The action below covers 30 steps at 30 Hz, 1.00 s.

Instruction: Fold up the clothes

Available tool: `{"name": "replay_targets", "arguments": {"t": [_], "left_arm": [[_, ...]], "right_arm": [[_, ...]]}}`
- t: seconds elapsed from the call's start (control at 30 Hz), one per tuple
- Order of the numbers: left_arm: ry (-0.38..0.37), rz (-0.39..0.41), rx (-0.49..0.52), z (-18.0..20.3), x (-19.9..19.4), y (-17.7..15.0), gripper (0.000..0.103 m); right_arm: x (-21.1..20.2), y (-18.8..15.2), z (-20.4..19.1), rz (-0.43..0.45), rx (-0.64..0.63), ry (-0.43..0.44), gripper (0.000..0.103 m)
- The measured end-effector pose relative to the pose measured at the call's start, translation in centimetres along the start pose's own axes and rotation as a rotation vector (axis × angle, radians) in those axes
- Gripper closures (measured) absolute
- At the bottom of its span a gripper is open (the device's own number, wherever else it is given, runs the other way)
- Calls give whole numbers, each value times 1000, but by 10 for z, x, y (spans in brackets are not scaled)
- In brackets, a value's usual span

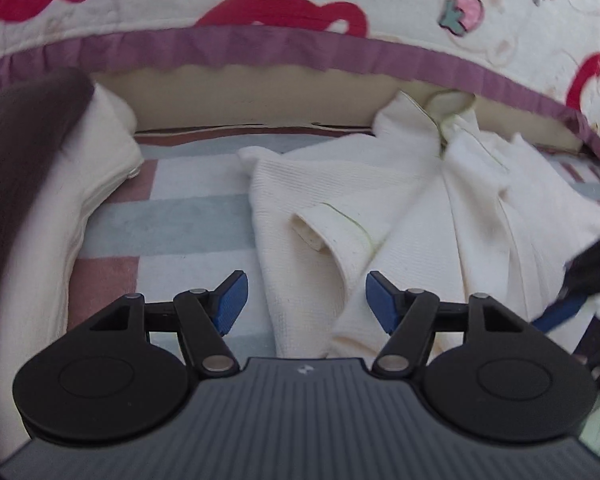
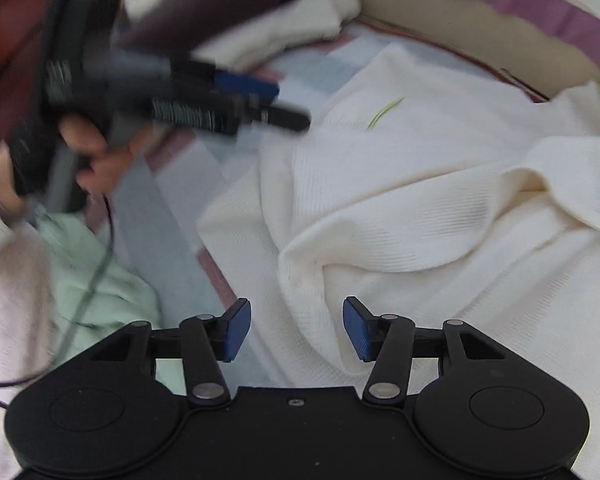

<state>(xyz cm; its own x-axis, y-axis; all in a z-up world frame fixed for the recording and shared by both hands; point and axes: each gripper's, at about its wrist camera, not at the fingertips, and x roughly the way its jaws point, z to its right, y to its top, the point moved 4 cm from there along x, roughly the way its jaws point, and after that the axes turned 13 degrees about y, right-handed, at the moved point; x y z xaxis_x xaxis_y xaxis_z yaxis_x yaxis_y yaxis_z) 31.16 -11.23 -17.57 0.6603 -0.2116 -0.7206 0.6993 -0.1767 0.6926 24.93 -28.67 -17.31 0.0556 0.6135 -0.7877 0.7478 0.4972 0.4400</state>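
The cream ribbed garment (image 1: 400, 216) lies crumpled on a striped blanket (image 1: 172, 216) of pale blue, white and dusty pink, bunched into loose ridges with a short sleeve (image 1: 332, 228), edged in thin green stitching, turned over on top of the body. Its collar end (image 1: 448, 120) points toward a quilt with a purple frilled border (image 1: 220, 46) that hangs over the far side. So it is neither spread flat nor folded; whether it is being laid out or is partway through a fold, the pictures do not settle.

The left hand-held gripper (image 1: 306, 302) hovers just over the garment's near edge, its blue pads set wide apart and holding nothing. The right hand-held gripper (image 2: 297, 330) is likewise spread wide and empty above a fold of the same cloth. In the right wrist view a hand (image 2: 88, 152) grips the other tool, blurred by motion.

Handling it well probably means pinching a single layer at a hem or sleeve seam, not a thick ridge, since the ribbed knit looks soft and stretchy and may drag the layers beneath. Pulling the two grips apart evenly should smooth the wrinkles.

To the left sit another cream piece (image 1: 108, 152) and a dark cloth (image 1: 24, 140); a pale green fabric (image 2: 100, 288) lies near the right gripper.
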Motion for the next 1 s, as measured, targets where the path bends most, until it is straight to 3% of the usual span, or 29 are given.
{"name": "replay_targets", "arguments": {"t": [0.13,0.23,0.37,0.47,0.63,0.8,1.0], "left_arm": [[-24,12,-43,-8,-7,0,38],[-21,33,-50,-11,-11,3,38],[-20,52,-68,-15,-19,8,38],[-17,61,-89,-18,-22,10,38],[-63,43,-190,-26,-13,11,38],[-169,14,-265,-26,3,6,38],[-296,-21,-355,-26,21,0,36]], "right_arm": [[21,9,-5,20,-81,-61,46],[11,19,-17,-18,-180,-60,97],[-30,44,-28,54,-184,-59,97],[-67,72,-30,118,-219,-121,97],[-99,138,-20,145,-336,-286,97],[-81,200,-2,113,-388,-340,97],[-41,220,16,95,-372,-364,94]]}}
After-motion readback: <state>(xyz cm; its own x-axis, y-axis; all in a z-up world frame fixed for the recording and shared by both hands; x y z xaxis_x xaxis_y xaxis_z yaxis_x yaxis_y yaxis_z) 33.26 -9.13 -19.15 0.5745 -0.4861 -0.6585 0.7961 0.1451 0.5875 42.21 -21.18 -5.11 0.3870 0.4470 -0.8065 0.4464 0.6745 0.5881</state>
